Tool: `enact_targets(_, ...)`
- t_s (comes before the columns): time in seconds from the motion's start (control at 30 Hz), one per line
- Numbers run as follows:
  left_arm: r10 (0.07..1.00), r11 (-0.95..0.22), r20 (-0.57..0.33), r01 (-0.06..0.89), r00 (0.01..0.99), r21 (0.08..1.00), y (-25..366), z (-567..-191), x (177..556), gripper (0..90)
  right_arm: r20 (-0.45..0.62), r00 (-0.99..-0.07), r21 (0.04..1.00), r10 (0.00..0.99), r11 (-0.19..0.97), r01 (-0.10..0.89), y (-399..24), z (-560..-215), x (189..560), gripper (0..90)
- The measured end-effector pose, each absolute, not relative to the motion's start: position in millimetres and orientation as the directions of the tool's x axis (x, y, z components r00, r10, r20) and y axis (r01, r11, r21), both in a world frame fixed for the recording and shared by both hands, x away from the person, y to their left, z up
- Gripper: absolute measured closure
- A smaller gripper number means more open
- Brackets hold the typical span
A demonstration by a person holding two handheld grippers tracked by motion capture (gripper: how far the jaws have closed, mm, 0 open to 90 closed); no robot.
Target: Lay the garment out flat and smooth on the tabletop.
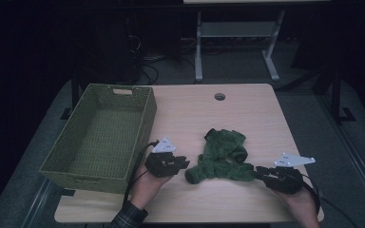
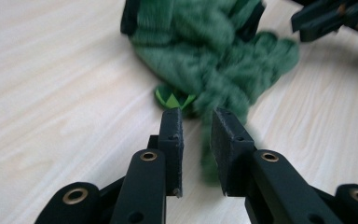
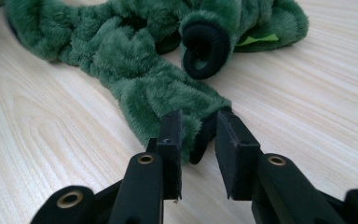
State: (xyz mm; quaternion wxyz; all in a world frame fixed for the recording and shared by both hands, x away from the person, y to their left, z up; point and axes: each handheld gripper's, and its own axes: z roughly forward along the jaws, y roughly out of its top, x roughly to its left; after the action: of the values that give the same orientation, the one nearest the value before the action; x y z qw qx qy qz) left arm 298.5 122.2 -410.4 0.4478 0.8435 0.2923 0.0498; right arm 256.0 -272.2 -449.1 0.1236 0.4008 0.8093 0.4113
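The green fuzzy garment (image 1: 221,156) lies crumpled on the wooden table (image 1: 247,204), near its front half and a little right of the middle. It is plush, with black cuffs (image 3: 205,49) at its rolled ends. A small bright green tag (image 3: 256,39) sticks out from under one fold; no writing on it can be read, and no brand shows anywhere on the fabric.

The left gripper (image 1: 183,165) sits just left of the garment's near-left end. In the left gripper view its jaws stand a narrow gap apart, with a strip of the green fabric running down between them; the pads do not visibly press on it. The right gripper (image 1: 259,172) sits at the garment's right end. In the right gripper view its jaws are likewise a little apart, a black-edged tip of the garment reaching in between them, again without a clear squeeze.

To the left of the garment, beyond the left gripper, stands a green woven basket (image 1: 138,137) with its near corner hanging over the table's left edge. Behind the garment the tabletop is bare up to a round cable hole (image 1: 219,96) near the far edge. In front of the garment a bare band of wood runs to the near edge, where the person's hands come in.
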Motion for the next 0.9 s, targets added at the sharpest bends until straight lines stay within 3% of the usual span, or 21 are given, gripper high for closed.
enact_targets(0.23, 0.438, -0.480, -0.233, 0.446, 0.868, 0.756, 98.6, -419.2, 288.3, 89.1, 0.123, -0.674, 0.764, 0.728, 0.364, 0.533, -262.8, -448.8, 258.6, 85.5)
enact_targets(0.37, 0.432, -0.529, -0.235, 0.456, 0.871, 0.716, 85.3, -437.0, 288.5, 89.5, 0.119, -0.691, 0.753, 0.713, 0.388, 0.531, -254.6, -452.9, 262.7, 87.6)
enact_targets(0.5, 0.491, -0.573, -0.158, 0.455, 0.856, 0.682, 87.7, -449.8, 298.7, 89.4, 0.100, -0.697, 0.727, 0.710, 0.426, 0.538, -247.9, -458.5, 269.1, 88.7)
enact_targets(0.67, 0.551, -0.560, -0.163, 0.507, 0.818, 0.655, 99.9, -460.2, 315.2, 89.4, 0.076, -0.684, 0.696, 0.726, 0.453, 0.557, -245.0, -463.7, 276.0, 89.5)
enact_targets(0.9, 0.538, -0.589, -0.150, 0.498, 0.829, 0.636, 101.8, -462.5, 319.8, 89.7, 0.059, -0.681, 0.669, 0.730, 0.477, 0.570, -242.7, -466.2, 278.6, 89.9)
